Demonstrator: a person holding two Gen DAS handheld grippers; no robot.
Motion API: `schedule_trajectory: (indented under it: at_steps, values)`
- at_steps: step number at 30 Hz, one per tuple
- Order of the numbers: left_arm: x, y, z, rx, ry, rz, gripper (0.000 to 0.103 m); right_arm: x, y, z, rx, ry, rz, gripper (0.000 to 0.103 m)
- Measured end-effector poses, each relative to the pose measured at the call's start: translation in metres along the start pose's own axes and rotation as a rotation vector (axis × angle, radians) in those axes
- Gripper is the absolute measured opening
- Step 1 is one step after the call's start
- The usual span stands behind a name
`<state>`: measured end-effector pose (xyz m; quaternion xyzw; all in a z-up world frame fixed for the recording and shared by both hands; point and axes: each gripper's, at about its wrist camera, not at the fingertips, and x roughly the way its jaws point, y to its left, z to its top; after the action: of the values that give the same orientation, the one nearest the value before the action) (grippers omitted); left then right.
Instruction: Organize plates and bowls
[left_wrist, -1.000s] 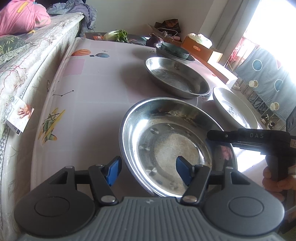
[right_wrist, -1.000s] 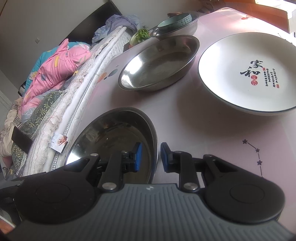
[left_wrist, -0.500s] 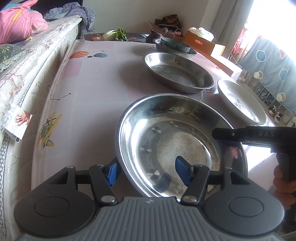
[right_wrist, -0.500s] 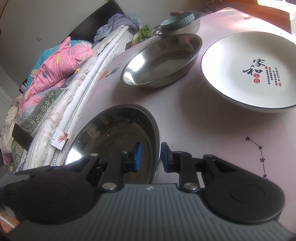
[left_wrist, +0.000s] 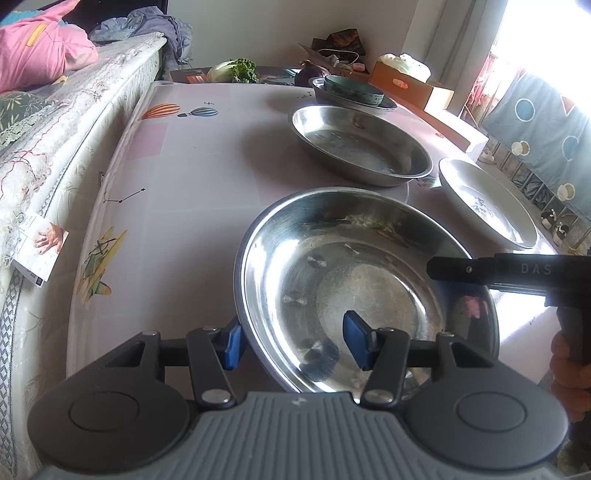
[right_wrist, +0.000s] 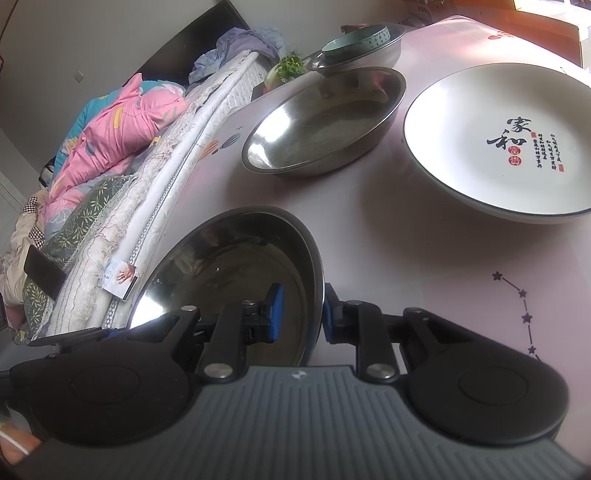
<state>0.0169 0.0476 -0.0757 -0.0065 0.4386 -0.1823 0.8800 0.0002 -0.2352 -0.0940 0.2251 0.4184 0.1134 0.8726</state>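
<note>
A steel bowl (left_wrist: 354, 266) is held tilted above the pink table. My left gripper (left_wrist: 291, 341) is open and straddles its near left rim, one pad outside and one inside. My right gripper (right_wrist: 301, 314) is shut on the same steel bowl (right_wrist: 236, 254) at its right rim. A second steel bowl (left_wrist: 360, 146) (right_wrist: 325, 118) sits farther back. A white plate with calligraphy (right_wrist: 506, 136) (left_wrist: 487, 201) lies to the right. A teal bowl (left_wrist: 352, 88) sits in a steel dish at the far end.
A mattress edge with pink bedding (left_wrist: 33, 48) runs along the table's left side. Greens (left_wrist: 236, 70) and a cardboard box (left_wrist: 406, 86) stand beyond the far edge. A patterned curtain (left_wrist: 546, 122) hangs at the right.
The held steel bowl has lifted and tilted, shifting slightly toward the left gripper, whose pads now straddle its rim. The right gripper keeps its hold.
</note>
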Motion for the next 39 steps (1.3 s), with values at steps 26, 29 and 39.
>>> schedule_trajectory:
  at_steps: [26,29,39]
  values:
    - [-0.008,-0.001,-0.005,-0.013,0.021,-0.014,0.056,0.002,0.006,0.000,-0.012,0.009,0.003,0.023]
    - [-0.010,-0.001,-0.006,-0.019,0.024,-0.019,0.057,0.003,0.006,0.000,-0.012,0.012,0.010,0.023]
    - [-0.013,0.002,-0.011,-0.032,0.030,-0.032,0.059,0.006,0.009,0.000,-0.027,0.014,0.012,0.023]
